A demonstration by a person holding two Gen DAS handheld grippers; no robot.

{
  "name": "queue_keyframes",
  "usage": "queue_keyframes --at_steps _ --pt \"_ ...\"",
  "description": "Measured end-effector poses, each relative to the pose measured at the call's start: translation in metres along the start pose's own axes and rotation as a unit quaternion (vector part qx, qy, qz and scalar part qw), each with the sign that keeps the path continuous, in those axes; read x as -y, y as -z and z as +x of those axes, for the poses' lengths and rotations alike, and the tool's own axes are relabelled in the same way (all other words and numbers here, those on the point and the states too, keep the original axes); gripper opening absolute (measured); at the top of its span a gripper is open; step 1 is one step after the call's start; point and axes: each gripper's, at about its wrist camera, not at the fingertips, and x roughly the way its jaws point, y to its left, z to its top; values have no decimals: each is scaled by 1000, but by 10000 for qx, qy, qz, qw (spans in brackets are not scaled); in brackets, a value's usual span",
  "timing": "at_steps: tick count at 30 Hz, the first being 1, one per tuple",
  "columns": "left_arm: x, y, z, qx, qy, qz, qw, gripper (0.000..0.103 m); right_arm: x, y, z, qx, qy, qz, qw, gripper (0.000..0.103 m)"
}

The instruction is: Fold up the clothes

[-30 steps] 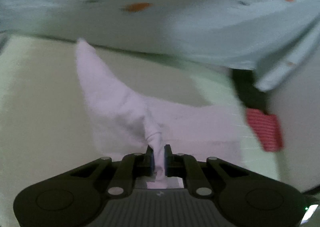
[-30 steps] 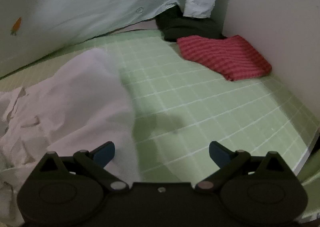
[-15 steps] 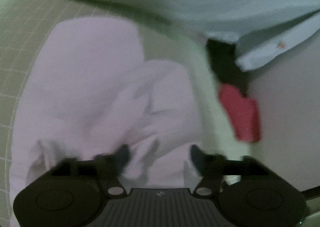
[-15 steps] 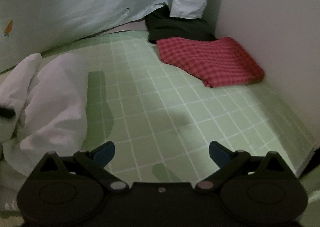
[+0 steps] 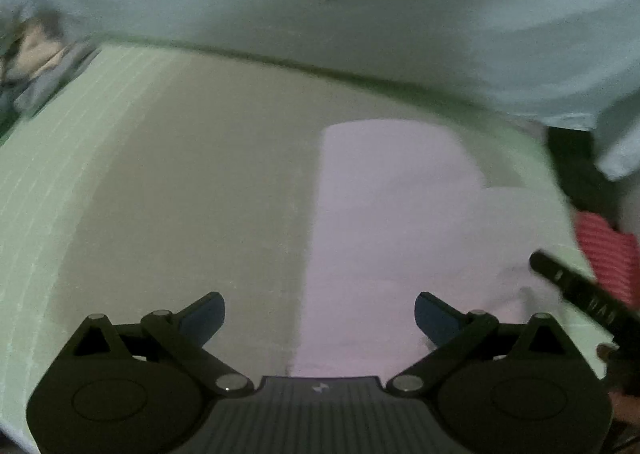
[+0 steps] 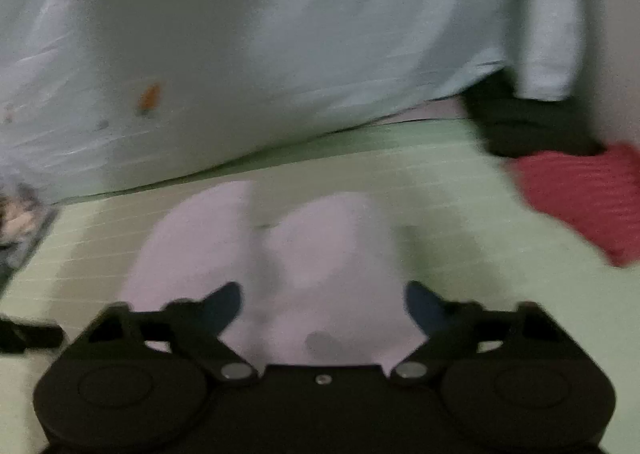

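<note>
Fingers, left: the left gripper (image 5: 320, 316) is seen with its blue-padded fingers (image 5: 204, 316) spread wide; nothing is held between them.
Fingers, right: the right gripper (image 6: 320, 308) is likewise spread wide and empty, though this view is blurred.
Garment, position: a white garment (image 5: 396, 213) lies on the green gridded surface (image 5: 120, 193), ahead of the left fingers and toward their right-hand pad; in the right wrist view it sits directly ahead of and between the fingers (image 6: 304, 246).
Garment, appearance: it is gathered into a compact, rounded bundle with a crease down its middle and one straight edge on its left side. Finer wrinkles cannot be made out.
Stage, judged: the bundle would fit either a fold part-made or a fold just laid down; this is not settled.
Method, advised: any further fold should be taken at an edge or corner, both pairs of fingers closed on matching corners, the cloth kept taut and laid flat so edges align.
Surroundings: a red checked cloth (image 6: 580, 197) lies well to the right of the right fingers, with a dark cloth (image 6: 528, 125) beyond it and a pale blue sheet (image 6: 280, 33) behind.
</note>
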Motion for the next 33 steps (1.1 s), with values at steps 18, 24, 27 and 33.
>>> queue_keyframes --at_steps 18,24,27,33 --pt "-23 -30 28 -134 201 63 9997 100 -47 -32 -37 702 -923 -444 9923 7" --pt "3 -20 29 -192 640 452 9967 101 -13 -21 -50 640 -140 -357 9972 11" --pt "15 -16 42 -481 695 608 9946 101 22 4 -16 -107 717 -218 9971 43" --pt "31 -11 60 -771 1042 733 9888 102 64 24 -6 -412 280 1216 9913 79"
